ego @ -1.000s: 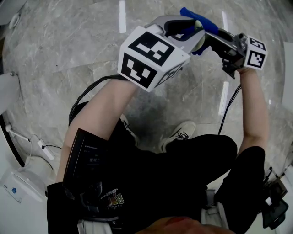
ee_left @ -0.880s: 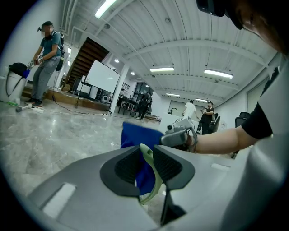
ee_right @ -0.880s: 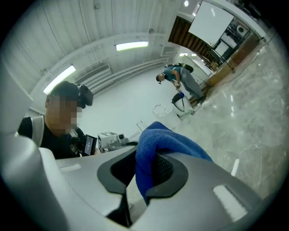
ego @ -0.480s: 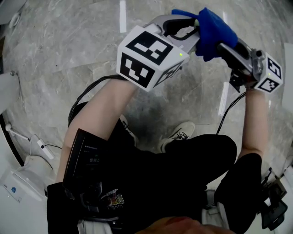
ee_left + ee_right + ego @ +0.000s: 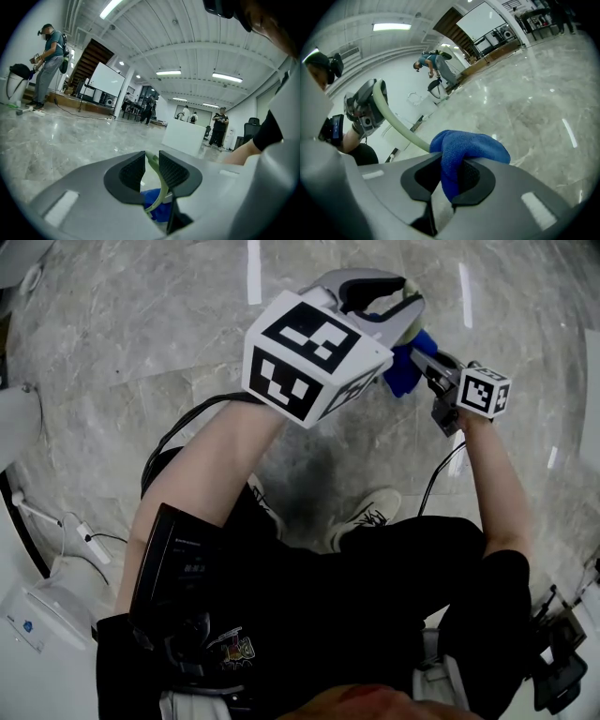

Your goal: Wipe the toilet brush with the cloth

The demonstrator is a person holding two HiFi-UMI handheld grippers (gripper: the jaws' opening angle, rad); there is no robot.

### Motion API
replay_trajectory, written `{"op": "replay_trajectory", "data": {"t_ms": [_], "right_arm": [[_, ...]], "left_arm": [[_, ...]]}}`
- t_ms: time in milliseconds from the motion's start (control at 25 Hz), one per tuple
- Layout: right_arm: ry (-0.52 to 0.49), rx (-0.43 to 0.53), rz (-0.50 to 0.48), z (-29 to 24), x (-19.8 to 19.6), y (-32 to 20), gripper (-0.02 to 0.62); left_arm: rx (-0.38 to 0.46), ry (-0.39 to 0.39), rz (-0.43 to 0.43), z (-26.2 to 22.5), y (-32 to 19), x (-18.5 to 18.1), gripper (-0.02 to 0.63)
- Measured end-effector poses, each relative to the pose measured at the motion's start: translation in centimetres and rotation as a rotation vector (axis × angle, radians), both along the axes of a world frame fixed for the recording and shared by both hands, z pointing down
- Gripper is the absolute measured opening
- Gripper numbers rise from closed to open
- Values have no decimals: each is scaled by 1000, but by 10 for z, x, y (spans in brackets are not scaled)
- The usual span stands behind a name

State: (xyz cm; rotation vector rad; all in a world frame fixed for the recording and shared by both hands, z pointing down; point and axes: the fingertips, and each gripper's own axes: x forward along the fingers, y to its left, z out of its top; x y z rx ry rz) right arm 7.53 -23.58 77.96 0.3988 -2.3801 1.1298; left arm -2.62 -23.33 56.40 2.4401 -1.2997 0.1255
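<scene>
While left gripper (image 5: pixel 151 161) pinches the toilet brush (image 5: pixel 161 187), right gripper (image 5: pixel 451 180) clamping cloth (image 5: pixel 468 145) against its handle.

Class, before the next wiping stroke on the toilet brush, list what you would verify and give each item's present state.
1. Left claw grips the toilet brush handle: ok, its pads are closed on the pale green handle.
2. Right claw holds the cloth: ok, the blue cloth is pinched between its pads.
3. Cloth lies against the handle: cannot tell. They overlap in the right gripper view, but contact is not clear.
4. Brush head located: cannot tell, no view shows it.
</scene>
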Motion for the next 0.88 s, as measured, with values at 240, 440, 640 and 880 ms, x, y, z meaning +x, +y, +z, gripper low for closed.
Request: {"op": "replay_trajectory", "data": {"t_ms": [240, 440, 640, 880], "right_arm": [[146, -116, -255, 34, 0, 91, 60], [233, -177, -299, 88, -50, 129, 60], [58, -43, -74, 55, -108, 80, 60], [147, -73, -210, 67, -61, 93, 60]], "left_arm": [[3, 2, 5, -1, 1, 2, 112], [4, 3, 12, -2, 0, 5, 110], [2, -6, 7, 1, 1, 3, 112], [-4, -10, 5, 2, 0, 2, 112]]}}
